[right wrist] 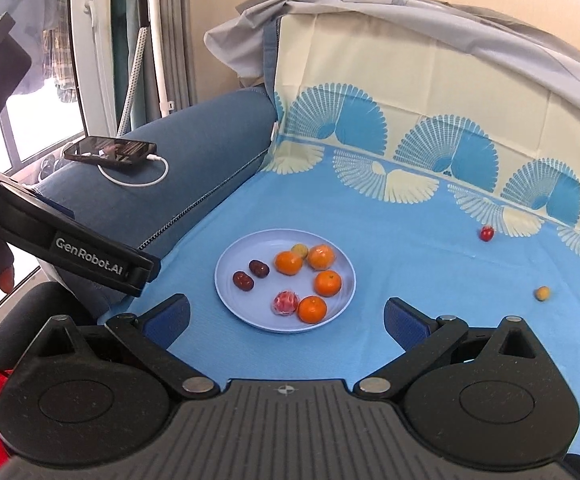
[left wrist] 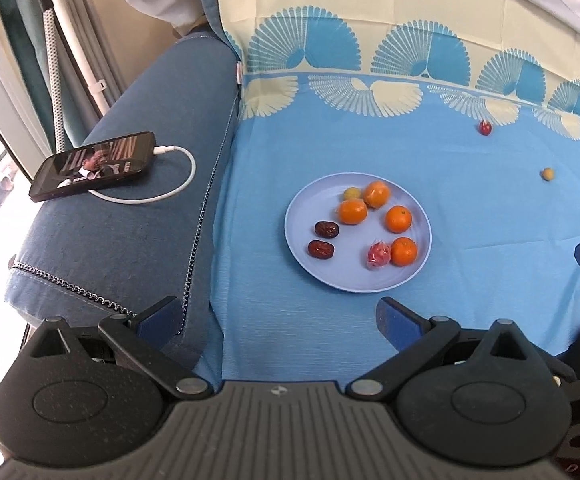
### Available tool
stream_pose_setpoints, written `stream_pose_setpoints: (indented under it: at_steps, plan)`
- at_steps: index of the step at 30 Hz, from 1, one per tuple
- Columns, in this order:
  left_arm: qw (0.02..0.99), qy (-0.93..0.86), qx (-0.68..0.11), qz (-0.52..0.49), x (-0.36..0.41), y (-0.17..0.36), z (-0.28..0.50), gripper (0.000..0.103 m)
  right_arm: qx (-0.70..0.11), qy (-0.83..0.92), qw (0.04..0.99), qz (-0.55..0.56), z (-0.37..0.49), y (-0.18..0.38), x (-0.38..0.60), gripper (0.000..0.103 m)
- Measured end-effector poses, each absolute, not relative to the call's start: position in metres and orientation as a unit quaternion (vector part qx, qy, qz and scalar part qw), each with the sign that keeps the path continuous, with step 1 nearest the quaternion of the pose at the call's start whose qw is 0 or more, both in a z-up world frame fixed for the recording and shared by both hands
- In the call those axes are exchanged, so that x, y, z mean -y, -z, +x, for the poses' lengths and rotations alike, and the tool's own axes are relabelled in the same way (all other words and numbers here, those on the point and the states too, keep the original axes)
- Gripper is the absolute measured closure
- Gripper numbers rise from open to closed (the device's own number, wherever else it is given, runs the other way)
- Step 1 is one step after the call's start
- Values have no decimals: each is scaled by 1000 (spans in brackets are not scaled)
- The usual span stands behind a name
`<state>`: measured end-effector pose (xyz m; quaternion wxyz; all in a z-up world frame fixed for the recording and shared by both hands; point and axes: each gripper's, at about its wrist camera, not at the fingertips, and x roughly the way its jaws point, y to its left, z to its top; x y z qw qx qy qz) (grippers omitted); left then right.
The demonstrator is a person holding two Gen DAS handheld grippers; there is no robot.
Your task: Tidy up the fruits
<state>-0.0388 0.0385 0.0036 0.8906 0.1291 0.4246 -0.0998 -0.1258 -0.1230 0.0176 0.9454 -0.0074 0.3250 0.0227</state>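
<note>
A blue cloth (left wrist: pixel 330 340) covered the sofa, bearing a pale plate (left wrist: pixel 322 276) of oranges (left wrist: pixel 352 211), dates and a wrapped fruit; a red fruit (right wrist: pixel 486 233) and a yellow one (right wrist: pixel 542 293) lay well apart. Only the right view showed the left gripper's body. Both the left gripper (left wrist: pixel 277 316) and right gripper (right wrist: pixel 285 316) hovered spread, holding nothing.
</note>
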Motion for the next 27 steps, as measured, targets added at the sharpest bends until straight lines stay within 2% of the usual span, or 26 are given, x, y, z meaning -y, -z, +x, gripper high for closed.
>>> stream_pose_setpoints:
  at_steps: [27]
  plan:
    - [894,117,-410,136,-30,-8,-38,0,-332,-9,943,-7,-124,-11,124,1]
